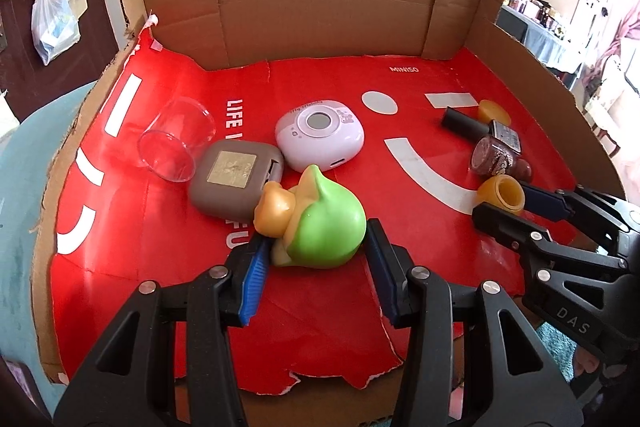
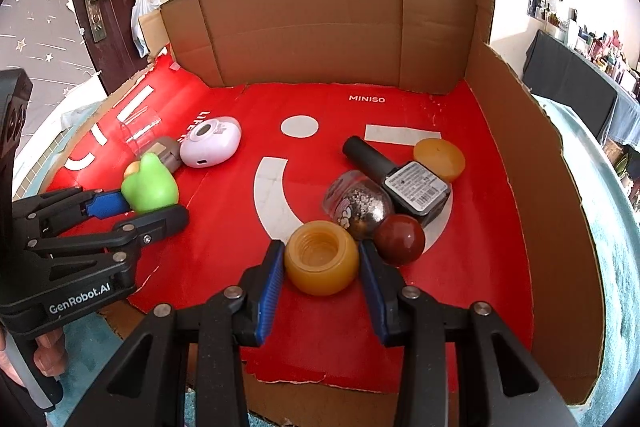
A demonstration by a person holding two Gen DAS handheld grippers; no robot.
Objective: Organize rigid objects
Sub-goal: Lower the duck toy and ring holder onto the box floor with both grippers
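Two loose clusters lie on the red cardboard tray (image 1: 400,291), suggesting sorting is at an early stage. Left gripper (image 1: 316,247), jaws open, brackets the green toy figure (image 1: 320,223) at lower centre of the left view, with little or no gap. Right gripper (image 2: 320,267), jaws open, brackets the amber jar (image 2: 322,259) at lower centre of the right view. Neither object appears lifted; the clear glass (image 1: 176,143) lies toppled at centre left.

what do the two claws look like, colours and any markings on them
Both claws are black plastic linkages with silver rivets and ribbed blue pads on the fingers. The left claw carries white "GenRobot.AI" lettering on its side; the right claw is marked "DAS". No cables or sleeves show.
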